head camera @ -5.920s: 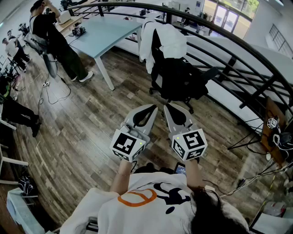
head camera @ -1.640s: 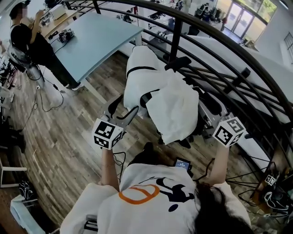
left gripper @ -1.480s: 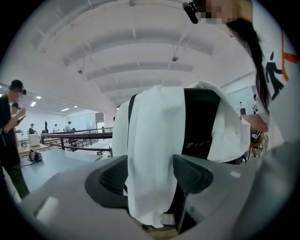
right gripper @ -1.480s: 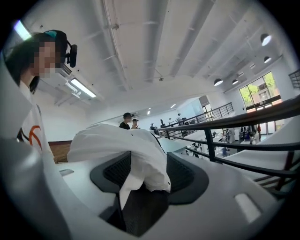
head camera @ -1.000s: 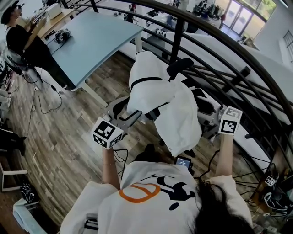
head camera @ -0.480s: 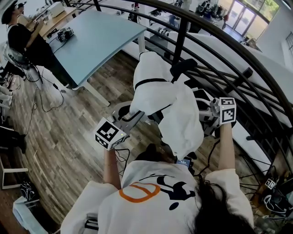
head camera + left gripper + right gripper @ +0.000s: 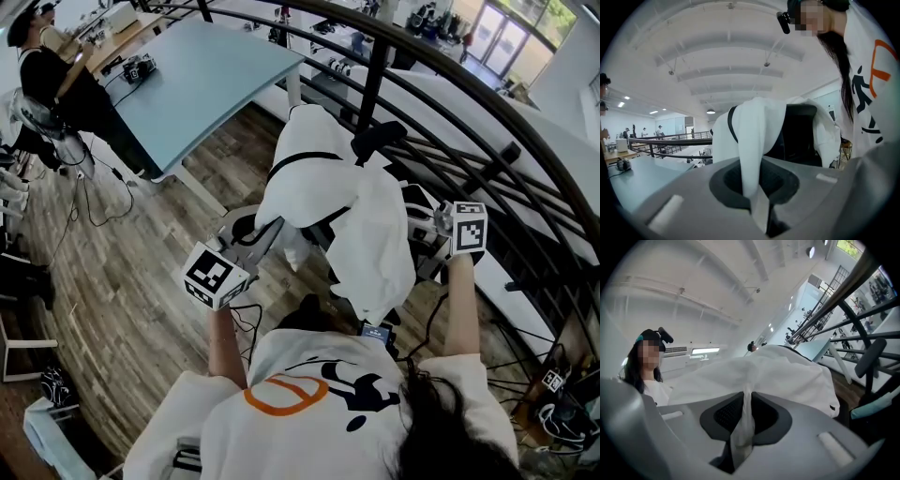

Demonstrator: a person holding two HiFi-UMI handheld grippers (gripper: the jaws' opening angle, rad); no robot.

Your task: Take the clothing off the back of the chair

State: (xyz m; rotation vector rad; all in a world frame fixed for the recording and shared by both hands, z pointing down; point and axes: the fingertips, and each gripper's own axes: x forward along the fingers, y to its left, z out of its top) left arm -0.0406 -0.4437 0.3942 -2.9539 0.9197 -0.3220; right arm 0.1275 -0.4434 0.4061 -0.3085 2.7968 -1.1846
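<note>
A white garment [image 7: 352,202] with a black strap hangs over the back of a black office chair [image 7: 380,139]. My left gripper [image 7: 262,232] is shut on a strip of the white garment [image 7: 754,154] at the chair's left side. Its fold runs down between the jaws in the left gripper view. My right gripper [image 7: 424,234] is shut on the white garment [image 7: 754,376] at the chair's right side, the cloth pinched between its jaws. The garment spreads between both grippers and is partly lifted off the chair back [image 7: 799,136].
A curved black railing [image 7: 469,103] runs close behind the chair. A pale blue table [image 7: 202,80] stands at the upper left, with a person [image 7: 56,70] beyond it. Cables [image 7: 89,202] lie on the wooden floor at the left.
Over the earlier frames I came up to the chair and both grippers closed on the garment. In the last half second the left gripper drew slightly left and down, pulling the cloth.
</note>
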